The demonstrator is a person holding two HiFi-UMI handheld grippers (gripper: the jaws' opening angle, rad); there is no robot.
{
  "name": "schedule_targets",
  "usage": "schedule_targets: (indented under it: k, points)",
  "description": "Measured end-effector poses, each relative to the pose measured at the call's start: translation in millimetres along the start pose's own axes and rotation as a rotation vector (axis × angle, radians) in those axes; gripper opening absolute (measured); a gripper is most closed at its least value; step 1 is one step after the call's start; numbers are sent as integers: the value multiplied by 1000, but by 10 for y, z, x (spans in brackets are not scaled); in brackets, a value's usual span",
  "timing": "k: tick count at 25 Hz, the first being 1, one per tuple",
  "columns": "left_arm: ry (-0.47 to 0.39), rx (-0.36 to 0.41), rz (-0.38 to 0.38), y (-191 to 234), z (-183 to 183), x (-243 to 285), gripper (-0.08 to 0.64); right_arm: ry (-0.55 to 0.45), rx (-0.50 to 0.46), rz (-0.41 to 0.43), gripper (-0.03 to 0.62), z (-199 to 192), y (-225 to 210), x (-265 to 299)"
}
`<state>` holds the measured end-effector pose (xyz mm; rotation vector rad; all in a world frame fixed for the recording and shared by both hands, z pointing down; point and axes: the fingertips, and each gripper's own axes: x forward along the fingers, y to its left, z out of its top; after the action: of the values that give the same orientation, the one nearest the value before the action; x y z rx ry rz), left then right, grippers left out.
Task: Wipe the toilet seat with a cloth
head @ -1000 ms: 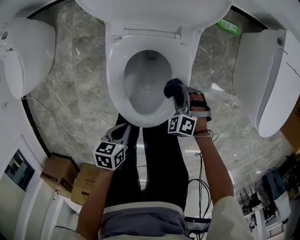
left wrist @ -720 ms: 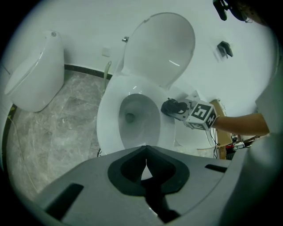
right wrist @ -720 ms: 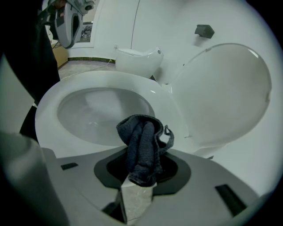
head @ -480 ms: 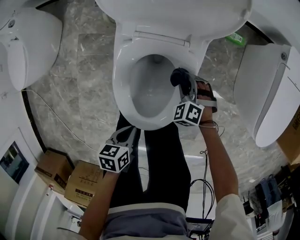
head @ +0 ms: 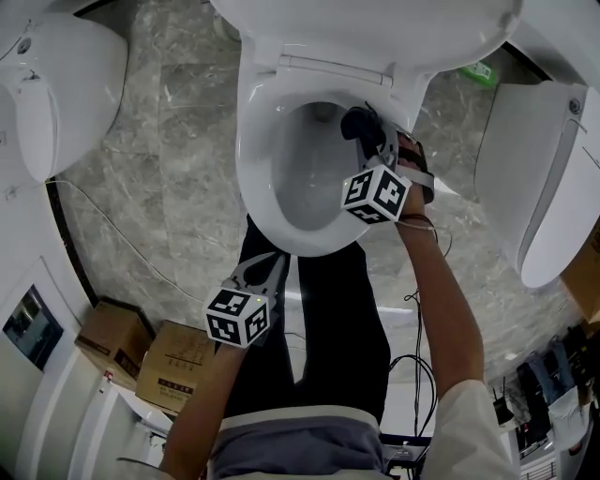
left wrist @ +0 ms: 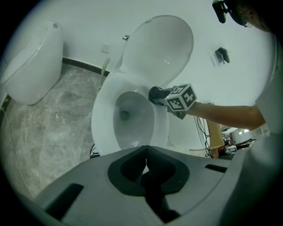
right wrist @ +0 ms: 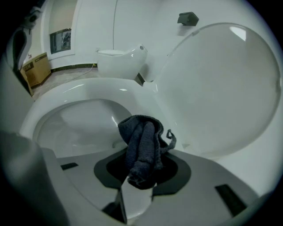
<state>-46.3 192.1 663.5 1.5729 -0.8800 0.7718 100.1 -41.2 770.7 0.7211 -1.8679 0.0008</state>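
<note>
Dark cloth (right wrist: 141, 150) is clamped, bunched, in the right gripper (head: 367, 141) and apparently pressed to the rear right edge of the toilet seat (head: 255, 178) for wiping; the left gripper (left wrist: 146, 160), jaws together and empty, is held off the front edge

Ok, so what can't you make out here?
Head view: whether the cloth touches the toilet seat; the right gripper covers that spot.
Right gripper view: the seat beneath the cloth, hidden by the bunched cloth itself.
Head view: the green object on the floor, too small to identify.
Head view: the raised lid, cut off by the top edge.
</note>
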Motion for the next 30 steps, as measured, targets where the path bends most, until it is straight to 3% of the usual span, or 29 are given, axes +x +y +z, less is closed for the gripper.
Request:
schedule_targets:
  k: [5, 12, 22, 30]
  points:
    - [-20, -64, -63, -81, 77, -67, 9, 14, 137, 18, 114, 195, -32, 94]
    - [-71, -11, -91, -95, 423, -327, 9, -26, 406, 74, 114, 484, -66, -113]
    - [-133, 62, -104, -87, 944, -825, 9, -63, 589, 83, 114, 762, -111, -818]
    - [-169, 144, -148, -367, 1203, -1246, 9, -102, 700, 77, 110, 883, -107, -1713]
